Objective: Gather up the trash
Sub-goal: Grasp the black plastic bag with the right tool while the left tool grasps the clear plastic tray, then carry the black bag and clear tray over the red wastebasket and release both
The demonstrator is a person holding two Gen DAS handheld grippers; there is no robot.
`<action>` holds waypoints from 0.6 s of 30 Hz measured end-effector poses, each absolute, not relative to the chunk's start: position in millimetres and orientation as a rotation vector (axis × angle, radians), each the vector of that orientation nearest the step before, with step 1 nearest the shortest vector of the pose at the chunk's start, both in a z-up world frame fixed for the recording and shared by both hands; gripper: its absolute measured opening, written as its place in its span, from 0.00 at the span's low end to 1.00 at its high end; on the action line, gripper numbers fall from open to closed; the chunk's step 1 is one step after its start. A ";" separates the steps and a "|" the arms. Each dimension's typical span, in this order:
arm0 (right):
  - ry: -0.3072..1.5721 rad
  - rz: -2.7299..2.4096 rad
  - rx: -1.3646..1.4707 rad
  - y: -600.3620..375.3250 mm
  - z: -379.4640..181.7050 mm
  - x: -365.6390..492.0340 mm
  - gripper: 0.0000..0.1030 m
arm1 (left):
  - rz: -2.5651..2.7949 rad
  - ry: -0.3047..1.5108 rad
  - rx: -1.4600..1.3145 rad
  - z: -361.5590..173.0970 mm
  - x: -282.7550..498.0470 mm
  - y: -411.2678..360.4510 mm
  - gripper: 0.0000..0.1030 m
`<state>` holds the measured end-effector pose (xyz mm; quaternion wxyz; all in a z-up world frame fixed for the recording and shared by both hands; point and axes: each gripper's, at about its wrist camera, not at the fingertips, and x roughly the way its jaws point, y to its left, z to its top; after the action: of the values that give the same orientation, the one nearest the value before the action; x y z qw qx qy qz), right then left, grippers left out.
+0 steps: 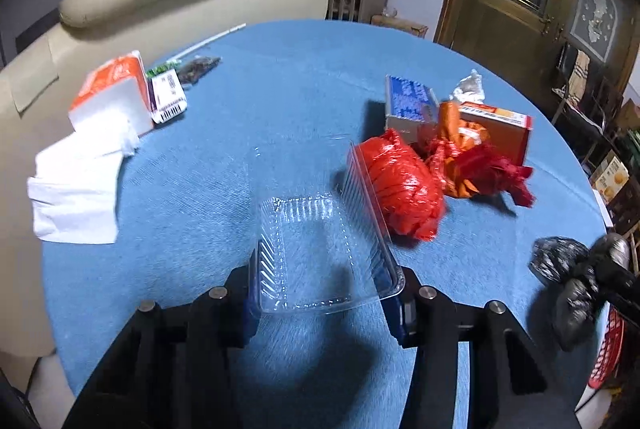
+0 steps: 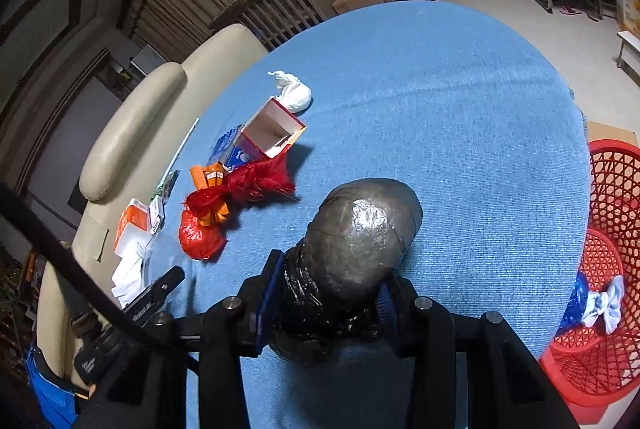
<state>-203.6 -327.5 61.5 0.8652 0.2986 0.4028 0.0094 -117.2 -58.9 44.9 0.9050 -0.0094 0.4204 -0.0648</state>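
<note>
In the left wrist view, the left claw (image 1: 325, 299) holds a clear plastic clamshell container (image 1: 320, 253) at the lower middle of the frame, its two fingers pressed against the container's near corners, over the blue desk (image 1: 280, 89). Just right of the container's raised lid lies a tied red plastic bag (image 1: 404, 185), and behind that a crumpled red and orange wrapper (image 1: 476, 161) in front of two cartons (image 1: 496, 129). At the left edge of the frame sits an opened tissue pack (image 1: 110, 97) with loose white tissues (image 1: 76, 189) spilling toward the desk's rim.

In the right wrist view, the right claw (image 2: 326, 309) is closed on a black plastic trash bag (image 2: 360, 241), gripping its bunched neck, with the rounded bulk jutting forward past the fingertips to the middle of the frame. A red mesh waste basket (image 2: 612, 213) stands at the right edge, off the desk, with a blue bag (image 2: 576, 301) and a white knotted bag (image 2: 608, 303) inside.
</note>
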 end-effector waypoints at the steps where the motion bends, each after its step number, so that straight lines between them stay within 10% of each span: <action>1: 0.845 0.022 0.627 -326.3 60.5 -203.4 0.45 | -0.137 0.857 -0.017 49.0 -121.7 -58.3 0.50; 18: 0.786 0.034 0.632 -323.1 77.6 -219.8 0.45 | -0.272 0.724 -0.030 105.9 -158.8 -89.8 0.50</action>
<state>-219.8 -323.1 77.6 0.8755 0.3027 0.3763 0.0164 -158.8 -89.8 105.9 0.9261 -0.0147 0.3530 -0.1326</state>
